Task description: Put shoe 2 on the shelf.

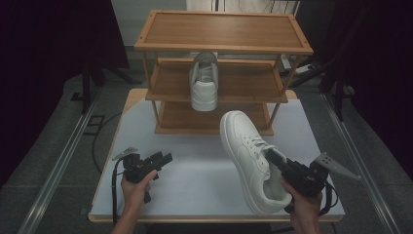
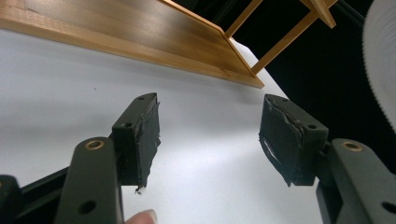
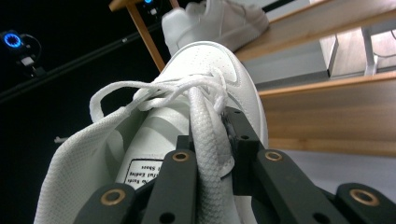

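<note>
White lace-up leather sneaker (image 1: pixel 247 155) sits at the near right of the pale tabletop (image 1: pixel 195 170), its toe aimed toward the far side and the wooden three-tier shoe rack (image 1: pixel 221 68). The right gripper (image 1: pixel 273 158) has reached in from the heel end, and in the right gripper view its jaws are pinching the sneaker's padded white tongue (image 3: pixel 208 154) just below the laces, a firm edge that gives a hold without crushing the upper. From the high view the shoe looks tipped, toe higher than the heel, though I cannot tell whether the sole is fully clear of the tabletop. A matching white sneaker (image 1: pixel 204 80) already stands on the rack's middle shelf, heel toward the near side, which suggests the held shoe is meant to go beside it as a pair; the space to its right looks free. The left gripper (image 1: pixel 160 158) hovers at the near left, jaws spread with nothing between them, seemingly kept out of the way and ready to steady the shoe if needed.
</note>
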`<move>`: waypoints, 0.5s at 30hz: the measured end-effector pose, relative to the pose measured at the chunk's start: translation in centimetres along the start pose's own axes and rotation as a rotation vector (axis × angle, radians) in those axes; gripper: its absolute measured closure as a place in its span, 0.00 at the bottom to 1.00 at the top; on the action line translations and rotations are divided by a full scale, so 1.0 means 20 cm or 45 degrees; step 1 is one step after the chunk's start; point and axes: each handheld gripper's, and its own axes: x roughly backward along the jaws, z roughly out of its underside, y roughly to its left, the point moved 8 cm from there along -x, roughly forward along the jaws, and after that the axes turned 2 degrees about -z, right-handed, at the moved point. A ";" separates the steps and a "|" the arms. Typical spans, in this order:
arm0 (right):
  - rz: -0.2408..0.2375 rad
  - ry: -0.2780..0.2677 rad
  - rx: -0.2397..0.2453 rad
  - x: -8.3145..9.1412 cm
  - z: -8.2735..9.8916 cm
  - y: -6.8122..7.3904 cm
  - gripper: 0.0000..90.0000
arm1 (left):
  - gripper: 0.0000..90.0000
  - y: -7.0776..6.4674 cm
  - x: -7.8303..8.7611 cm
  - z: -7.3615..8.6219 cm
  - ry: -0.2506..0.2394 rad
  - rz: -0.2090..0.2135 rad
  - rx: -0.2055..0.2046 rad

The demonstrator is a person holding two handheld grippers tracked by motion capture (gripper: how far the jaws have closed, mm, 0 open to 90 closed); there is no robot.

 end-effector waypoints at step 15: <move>0.110 -0.110 -0.025 -0.13 -0.30 -0.07 0.91 | 0.42 0.00 0.00 -0.01 -0.011 0.015 0.008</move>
